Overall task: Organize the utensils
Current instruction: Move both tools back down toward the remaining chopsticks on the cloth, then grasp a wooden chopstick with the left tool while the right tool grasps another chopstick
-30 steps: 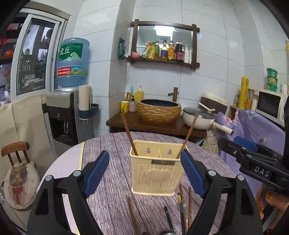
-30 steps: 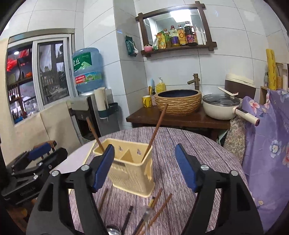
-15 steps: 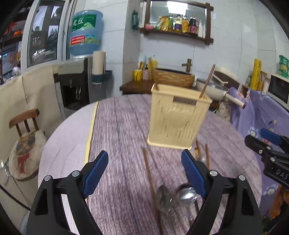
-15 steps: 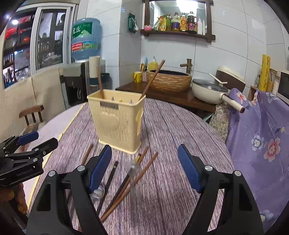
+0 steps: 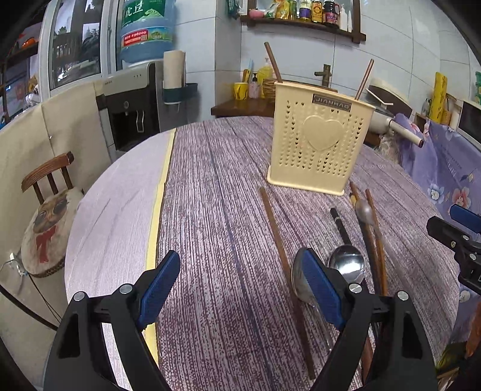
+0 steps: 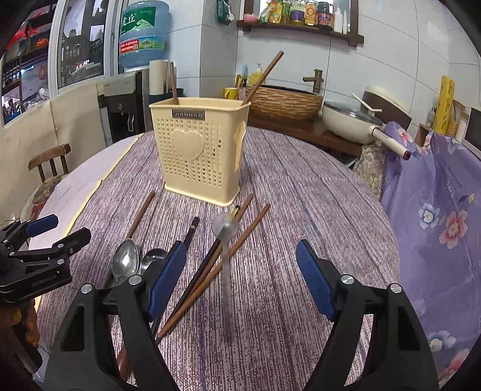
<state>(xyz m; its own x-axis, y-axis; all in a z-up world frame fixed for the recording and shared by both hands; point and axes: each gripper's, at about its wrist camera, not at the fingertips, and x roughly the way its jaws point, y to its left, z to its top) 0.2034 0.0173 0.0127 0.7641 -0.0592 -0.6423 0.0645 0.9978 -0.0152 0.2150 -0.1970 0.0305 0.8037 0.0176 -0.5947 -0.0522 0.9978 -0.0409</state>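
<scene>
Two spoons [image 6: 125,262], one holder [image 6: 200,153]

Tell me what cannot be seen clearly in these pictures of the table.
- Inside of the holder: both views, hidden by its own walls.
- Spoon: left view, handle behind the left gripper.
- Lone chopstick: right view, near end behind the left gripper.
- Clear spoon: right view, handle blurred.

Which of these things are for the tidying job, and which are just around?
Job: cream utensil holder; loose brown chopsticks; black chopstick; metal spoons; two chopsticks already in the holder.

Just around: water dispenser, woven basin, white pan, chair, shelf bottles.
</scene>
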